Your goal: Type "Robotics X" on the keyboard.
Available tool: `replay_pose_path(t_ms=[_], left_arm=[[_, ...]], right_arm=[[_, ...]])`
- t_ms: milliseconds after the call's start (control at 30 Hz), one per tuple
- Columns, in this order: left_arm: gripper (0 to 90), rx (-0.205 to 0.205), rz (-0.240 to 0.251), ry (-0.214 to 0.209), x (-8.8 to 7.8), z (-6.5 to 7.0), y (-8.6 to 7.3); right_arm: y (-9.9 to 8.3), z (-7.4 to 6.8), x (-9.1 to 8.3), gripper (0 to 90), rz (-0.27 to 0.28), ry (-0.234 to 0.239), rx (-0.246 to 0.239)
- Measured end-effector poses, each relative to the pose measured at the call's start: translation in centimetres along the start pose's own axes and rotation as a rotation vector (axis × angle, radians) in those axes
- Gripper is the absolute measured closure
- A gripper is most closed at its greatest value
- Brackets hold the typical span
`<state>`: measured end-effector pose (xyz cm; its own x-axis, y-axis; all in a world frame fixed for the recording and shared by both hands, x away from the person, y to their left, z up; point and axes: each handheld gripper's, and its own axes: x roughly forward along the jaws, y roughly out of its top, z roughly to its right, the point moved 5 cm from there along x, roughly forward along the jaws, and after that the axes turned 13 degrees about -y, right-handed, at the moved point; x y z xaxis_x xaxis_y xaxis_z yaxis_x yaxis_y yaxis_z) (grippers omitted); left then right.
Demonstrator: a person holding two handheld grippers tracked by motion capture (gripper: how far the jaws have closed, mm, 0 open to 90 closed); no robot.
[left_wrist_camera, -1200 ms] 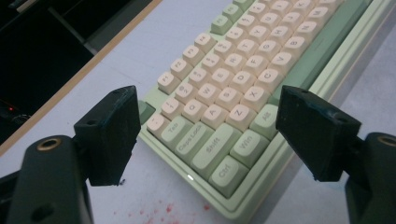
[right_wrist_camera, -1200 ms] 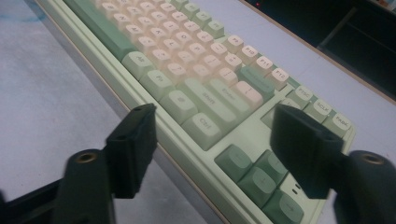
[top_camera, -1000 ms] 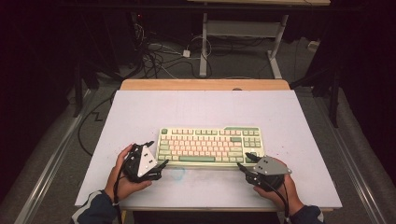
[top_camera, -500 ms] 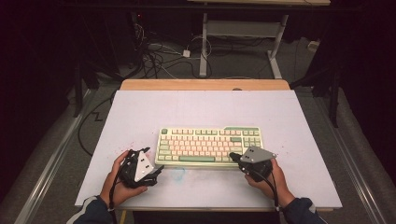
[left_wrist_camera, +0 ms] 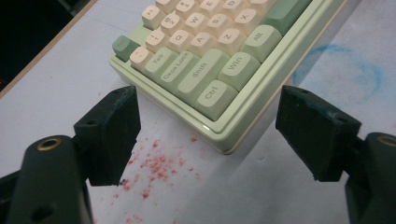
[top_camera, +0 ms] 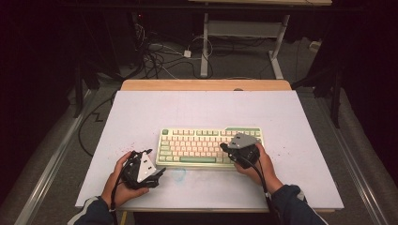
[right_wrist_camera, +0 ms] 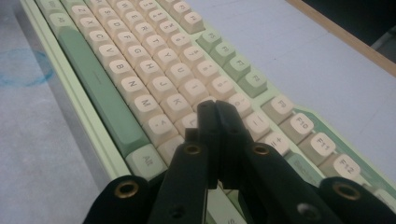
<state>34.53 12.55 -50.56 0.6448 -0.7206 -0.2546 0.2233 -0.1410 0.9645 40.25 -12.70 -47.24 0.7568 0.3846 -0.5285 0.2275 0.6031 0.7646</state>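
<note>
A green and cream keyboard [top_camera: 206, 144] lies flat near the middle front of the white table [top_camera: 206, 112]. My left gripper [top_camera: 157, 165] sits open just off the keyboard's near left corner [left_wrist_camera: 224, 140], jaws spread wide to either side of that corner without touching it. My right gripper [top_camera: 224, 148] hovers over the right part of the keyboard [right_wrist_camera: 154, 79], jaws pressed together with nothing between them, tips above the keys near L and the punctuation row. A hand holds each gripper from the table's front edge.
Red specks [left_wrist_camera: 154, 170] dot the table beside the keyboard's left corner, and a faint blue ring mark [top_camera: 178, 174] lies in front of it. The table's wooden far edge [top_camera: 206, 85] meets a floor with cables and a desk frame [top_camera: 244, 33] behind.
My right gripper has moved left and forward from the keyboard's right end onto its keys. My left gripper has shifted slightly, staying open at the keyboard's near left corner.
</note>
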Motion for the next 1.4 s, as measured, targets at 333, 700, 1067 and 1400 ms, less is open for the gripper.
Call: replay_pose_path(t_ms=[333,700,1067,1400], left_arm=[[20.7,-0.001,-0.012,-0.008,0.1,0.1,-0.2],[20.7,-0.002,-0.027,-0.013,0.2,0.1,-0.5],[20.7,0.002,-0.035,-0.014,0.2,0.1,-0.6],[20.7,-0.003,-0.041,-0.013,0.2,0.0,-0.7]], right_arm=[[2.0,-0.8,2.4,90.0,-0.026,0.010,-0.022],[2.6,-1.8,4.4,90.0,-0.077,0.008,-0.063],[2.6,-1.9,4.7,90.0,-0.101,0.022,-0.066],[2.7,-1.3,3.5,87.2,-0.040,0.016,0.002]])
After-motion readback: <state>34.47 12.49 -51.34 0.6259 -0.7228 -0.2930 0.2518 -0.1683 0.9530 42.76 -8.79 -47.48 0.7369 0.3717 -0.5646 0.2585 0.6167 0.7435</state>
